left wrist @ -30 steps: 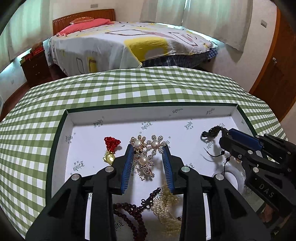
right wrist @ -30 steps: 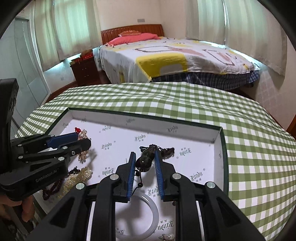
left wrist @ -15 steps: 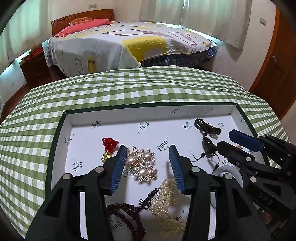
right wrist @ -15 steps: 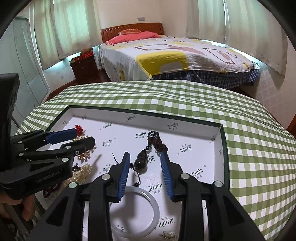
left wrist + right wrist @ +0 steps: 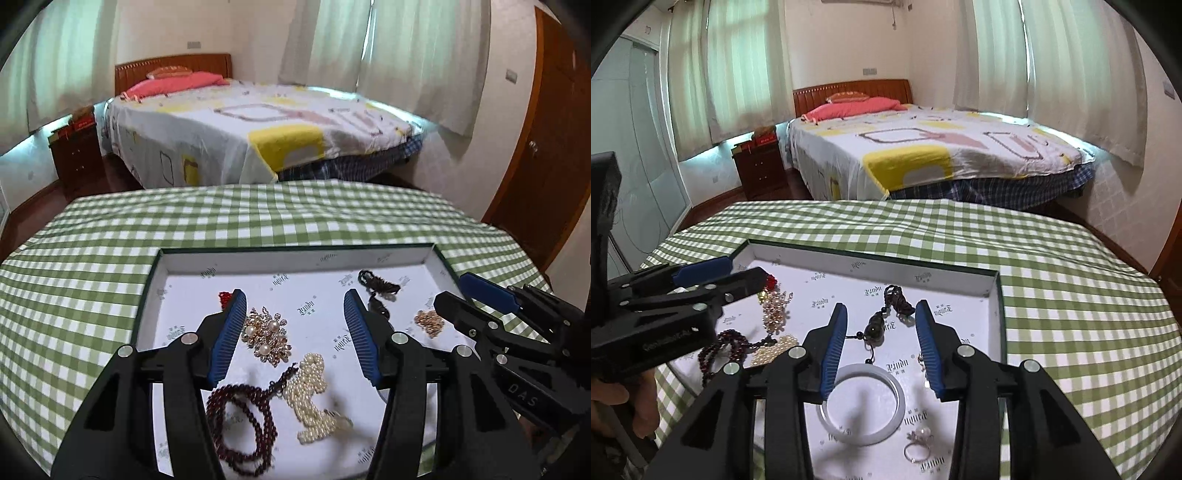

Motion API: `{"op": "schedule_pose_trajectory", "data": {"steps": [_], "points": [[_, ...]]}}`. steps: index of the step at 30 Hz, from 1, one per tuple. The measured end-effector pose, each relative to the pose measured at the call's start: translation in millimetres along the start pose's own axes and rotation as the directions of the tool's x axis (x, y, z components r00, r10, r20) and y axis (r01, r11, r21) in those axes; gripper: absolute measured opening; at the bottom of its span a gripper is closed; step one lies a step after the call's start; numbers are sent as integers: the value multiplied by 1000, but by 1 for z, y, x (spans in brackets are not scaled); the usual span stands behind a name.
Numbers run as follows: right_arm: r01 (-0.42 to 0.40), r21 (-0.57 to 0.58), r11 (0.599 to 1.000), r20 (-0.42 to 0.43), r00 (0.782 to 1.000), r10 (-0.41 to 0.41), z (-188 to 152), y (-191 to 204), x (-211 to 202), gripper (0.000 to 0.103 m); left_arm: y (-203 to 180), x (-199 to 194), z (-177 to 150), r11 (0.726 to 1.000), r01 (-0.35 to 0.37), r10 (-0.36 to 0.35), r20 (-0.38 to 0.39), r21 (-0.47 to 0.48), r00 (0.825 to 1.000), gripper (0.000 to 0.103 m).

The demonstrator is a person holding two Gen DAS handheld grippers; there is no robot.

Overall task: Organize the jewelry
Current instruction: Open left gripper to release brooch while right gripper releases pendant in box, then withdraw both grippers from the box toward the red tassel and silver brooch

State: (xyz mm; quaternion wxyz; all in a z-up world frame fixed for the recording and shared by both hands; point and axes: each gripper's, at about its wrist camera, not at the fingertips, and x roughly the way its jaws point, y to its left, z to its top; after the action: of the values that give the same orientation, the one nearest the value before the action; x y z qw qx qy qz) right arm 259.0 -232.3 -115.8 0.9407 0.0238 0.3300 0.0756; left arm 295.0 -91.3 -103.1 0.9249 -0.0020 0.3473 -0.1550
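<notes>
A white-lined box tray (image 5: 258, 260) (image 5: 871, 258) lies on the green checked table. In it lie a gold pearl brooch (image 5: 266, 336), a red charm (image 5: 224, 296), dark red beads (image 5: 240, 424), a pearl strand (image 5: 310, 398), a dark pendant on cord (image 5: 877, 323) (image 5: 376, 286), a pale bangle (image 5: 862, 402), a pearl ring (image 5: 918, 445) and a small gold piece (image 5: 428, 321). My left gripper (image 5: 295, 336) is open and empty above the brooch. My right gripper (image 5: 881, 345) is open and empty above the pendant.
The green checked tablecloth (image 5: 258, 218) spreads around the tray. A bed (image 5: 258, 129) stands behind the table, a wooden nightstand (image 5: 75, 155) to its left, a wooden door (image 5: 546, 147) at the right. A hand (image 5: 631, 402) holds the left gripper.
Both grippers have opened wide and pulled back and up from the tray. The brooch and the dark pendant, held a second ago, now lie free in the tray.
</notes>
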Motion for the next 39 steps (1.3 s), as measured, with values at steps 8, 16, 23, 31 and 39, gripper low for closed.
{"op": "schedule_pose_trajectory", "data": {"steps": [8,16,23,31,39], "points": [[12,18,1000,32,999,-13,-13,6,-30,42,-1,-44,-20,999,-18,20,50,-43,999,54],[30,30,999,32,999,-31,-40,14,-54,42,-2,-70,-51,997,-38,41,46,-71,998,54],[48,39,998,24,998,-49,-65,13,-72,42,-6,-88,-74,995,-49,52,35,-84,998,54],[66,53,996,15,998,-67,-89,8,-87,42,-11,-102,-99,994,-68,70,34,-81,997,54],[82,74,994,-14,997,-81,-115,0,-91,42,-10,-106,-121,993,-89,90,15,-84,996,54]]}}
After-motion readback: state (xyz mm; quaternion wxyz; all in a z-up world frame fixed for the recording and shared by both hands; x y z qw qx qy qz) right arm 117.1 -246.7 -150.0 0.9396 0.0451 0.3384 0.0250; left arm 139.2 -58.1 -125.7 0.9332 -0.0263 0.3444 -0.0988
